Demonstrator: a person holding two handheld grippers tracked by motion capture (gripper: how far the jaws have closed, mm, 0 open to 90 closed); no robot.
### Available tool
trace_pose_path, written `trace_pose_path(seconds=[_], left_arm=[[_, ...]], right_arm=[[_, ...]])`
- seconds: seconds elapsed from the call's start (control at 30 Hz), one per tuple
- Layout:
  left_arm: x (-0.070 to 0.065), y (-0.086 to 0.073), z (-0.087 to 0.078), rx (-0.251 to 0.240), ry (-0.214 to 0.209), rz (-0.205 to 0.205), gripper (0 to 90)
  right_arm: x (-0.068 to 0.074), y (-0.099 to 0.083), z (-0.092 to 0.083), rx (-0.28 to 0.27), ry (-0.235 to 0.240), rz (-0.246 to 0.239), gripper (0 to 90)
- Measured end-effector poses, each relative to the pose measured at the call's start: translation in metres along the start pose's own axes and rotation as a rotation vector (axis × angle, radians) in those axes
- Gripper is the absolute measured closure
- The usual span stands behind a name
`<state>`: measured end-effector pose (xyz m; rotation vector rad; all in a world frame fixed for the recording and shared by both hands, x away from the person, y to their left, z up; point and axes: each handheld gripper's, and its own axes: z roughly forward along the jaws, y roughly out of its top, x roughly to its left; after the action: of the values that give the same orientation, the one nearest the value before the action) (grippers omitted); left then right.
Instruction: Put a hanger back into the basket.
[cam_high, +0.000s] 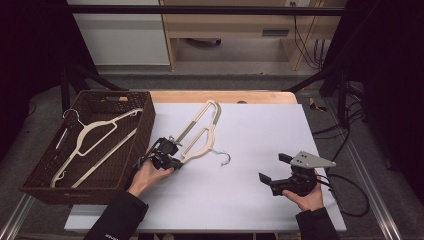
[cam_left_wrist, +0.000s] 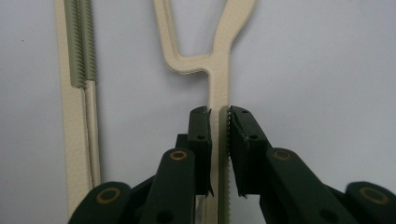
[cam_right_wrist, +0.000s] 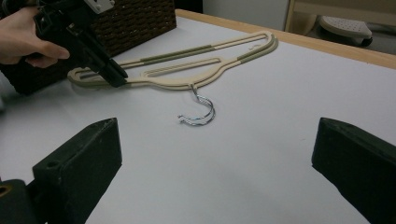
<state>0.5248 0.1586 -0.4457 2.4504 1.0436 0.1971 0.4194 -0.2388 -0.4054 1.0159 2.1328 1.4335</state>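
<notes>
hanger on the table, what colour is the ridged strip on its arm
Olive green, on a cream hanger; clearest in the left gripper view, where the ridged strip sits in the left gripper.

Brown wicker basket (cam_high: 145, 120) at left of frame, on bench (cam_high: 260, 200) w/ white top & wood edge along far side. Cream hanger (cam_high: 92, 140) inside basket, lying tilted, hook toward upper left. Beyond bench, upper centre: light wood furniture (cam_high: 225, 30), white cabinet (cam_high: 120, 35) to its left.
</notes>
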Motion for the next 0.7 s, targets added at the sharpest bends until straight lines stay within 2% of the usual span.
trace_pose_path(seconds=[0.13,0.33,0.53,0.7], left_arm=[[0.000,-0.001,-0.001,-0.016,-0.009,-0.017,79.3],[-0.002,-0.002,-0.006,-0.033,0.012,-0.001,79.8],[-0.008,-0.006,-0.019,-0.123,0.041,0.011,79.9],[-0.012,-0.010,-0.027,-0.186,0.057,0.010,79.9]], right_arm=[[0.000,0.000,0.000,-0.001,0.001,0.001,1.7],[0.001,0.000,0.000,-0.001,0.001,-0.001,1.7],[0.003,0.005,0.005,-0.004,0.012,-0.011,2.1],[0.009,0.017,0.019,-0.020,0.030,-0.018,3.6]])
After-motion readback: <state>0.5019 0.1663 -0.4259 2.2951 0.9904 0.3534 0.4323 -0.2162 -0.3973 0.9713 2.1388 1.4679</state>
